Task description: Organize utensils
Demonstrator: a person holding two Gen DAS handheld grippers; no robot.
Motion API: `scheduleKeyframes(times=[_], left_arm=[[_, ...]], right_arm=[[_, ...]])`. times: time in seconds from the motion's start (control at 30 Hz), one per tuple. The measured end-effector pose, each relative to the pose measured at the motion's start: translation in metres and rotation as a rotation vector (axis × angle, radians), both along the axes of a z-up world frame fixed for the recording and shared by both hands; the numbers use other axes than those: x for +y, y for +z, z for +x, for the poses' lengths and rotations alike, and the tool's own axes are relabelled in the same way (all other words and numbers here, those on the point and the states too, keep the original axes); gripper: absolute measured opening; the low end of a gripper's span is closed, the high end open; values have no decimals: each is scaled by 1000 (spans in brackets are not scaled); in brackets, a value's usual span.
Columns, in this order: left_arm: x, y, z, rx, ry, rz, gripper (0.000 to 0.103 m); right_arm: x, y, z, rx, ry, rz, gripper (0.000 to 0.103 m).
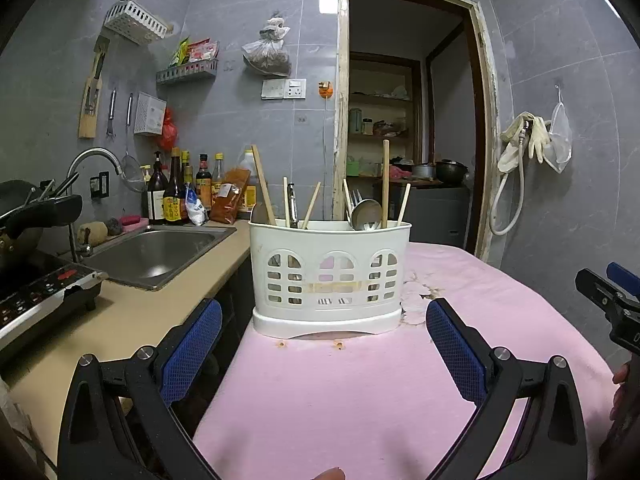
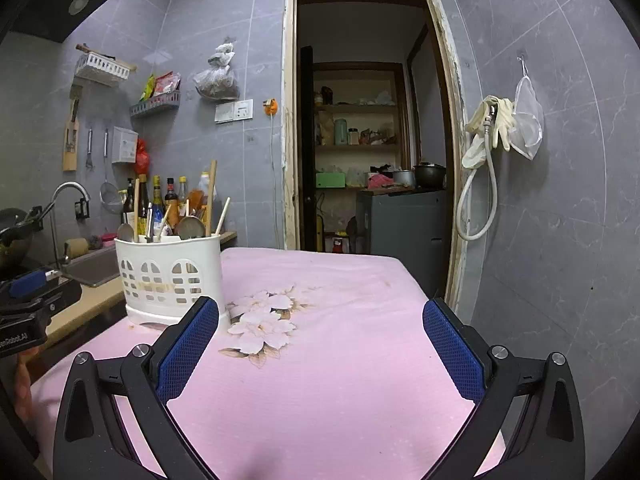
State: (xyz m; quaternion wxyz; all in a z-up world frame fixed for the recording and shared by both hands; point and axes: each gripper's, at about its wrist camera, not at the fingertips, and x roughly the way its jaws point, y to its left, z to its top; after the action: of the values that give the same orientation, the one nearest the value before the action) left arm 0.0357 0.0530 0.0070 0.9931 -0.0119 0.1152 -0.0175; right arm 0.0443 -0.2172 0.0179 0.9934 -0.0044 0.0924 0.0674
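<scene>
Here utensil caddy walls hide utensil lower ends; left gripper, right gripper fingers spread, empty

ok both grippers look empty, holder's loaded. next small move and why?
Probably ease the left gripper forward toward the white utensil holder. Its jaws are open and empty, and the holder stands straight ahead on the pink cloth, spoons and chopsticks mixed together. The right gripper, also open, has the holder off to its left.

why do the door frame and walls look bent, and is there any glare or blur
Left wrist view: fisheye bows the door frame, dark corners, a light's glare on the wall tile, caddy sharp. Right wrist view: same bowing, no strong glare, flower print in focus.
</scene>
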Motion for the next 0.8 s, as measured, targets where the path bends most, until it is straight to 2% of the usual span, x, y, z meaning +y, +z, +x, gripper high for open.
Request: scheduleKeyframes(times=[0.8], left_arm=[[4,-3,2,7,-2,-6,100]], right_arm=[[-2,-1,0,7,-2,3,103]])
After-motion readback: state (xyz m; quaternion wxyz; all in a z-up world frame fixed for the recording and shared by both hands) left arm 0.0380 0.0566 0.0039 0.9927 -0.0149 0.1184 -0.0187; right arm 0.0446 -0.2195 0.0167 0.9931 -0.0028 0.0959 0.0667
